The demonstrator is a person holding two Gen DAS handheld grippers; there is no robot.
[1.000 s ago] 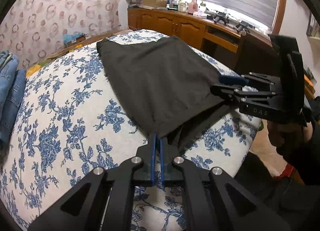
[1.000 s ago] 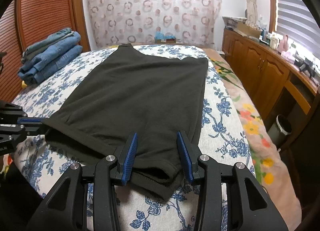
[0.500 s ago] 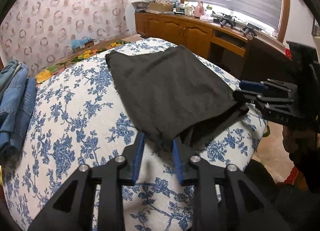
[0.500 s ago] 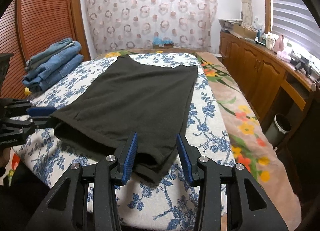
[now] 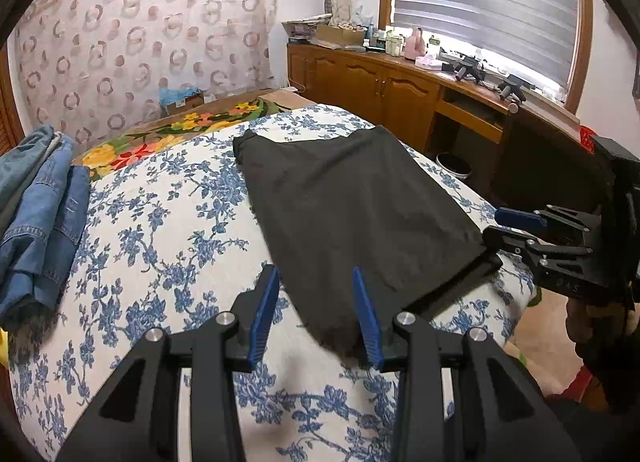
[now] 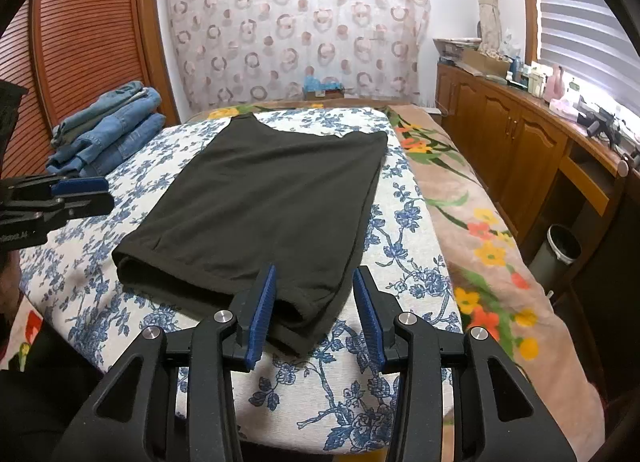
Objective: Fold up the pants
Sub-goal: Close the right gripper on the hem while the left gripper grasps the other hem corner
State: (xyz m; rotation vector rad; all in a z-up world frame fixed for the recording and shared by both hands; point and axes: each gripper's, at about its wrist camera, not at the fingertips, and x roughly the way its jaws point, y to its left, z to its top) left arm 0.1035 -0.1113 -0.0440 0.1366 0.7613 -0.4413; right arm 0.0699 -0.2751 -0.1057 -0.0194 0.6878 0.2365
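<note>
Black pants (image 5: 352, 206) lie flat, folded lengthwise, on a blue-flowered bed cover (image 5: 160, 230); they also show in the right wrist view (image 6: 272, 198). My left gripper (image 5: 316, 310) is open and empty, just above the pants' near corner. My right gripper (image 6: 314, 304) is open and empty, over the near hem corner. The right gripper also shows at the right of the left wrist view (image 5: 500, 226). The left gripper shows at the left edge of the right wrist view (image 6: 92, 192).
A stack of folded jeans (image 6: 108, 126) sits at the bed's far left (image 5: 36, 214). A wooden cabinet (image 6: 516, 150) runs along the right wall, with a bin (image 6: 560, 250) on the floor. A flowered blanket (image 6: 468, 230) lies beside the bed cover.
My left gripper opened and let go of the pants' corner, then drew back. Both grippers have pulled back and up from the hem. The pants now lie flat.
</note>
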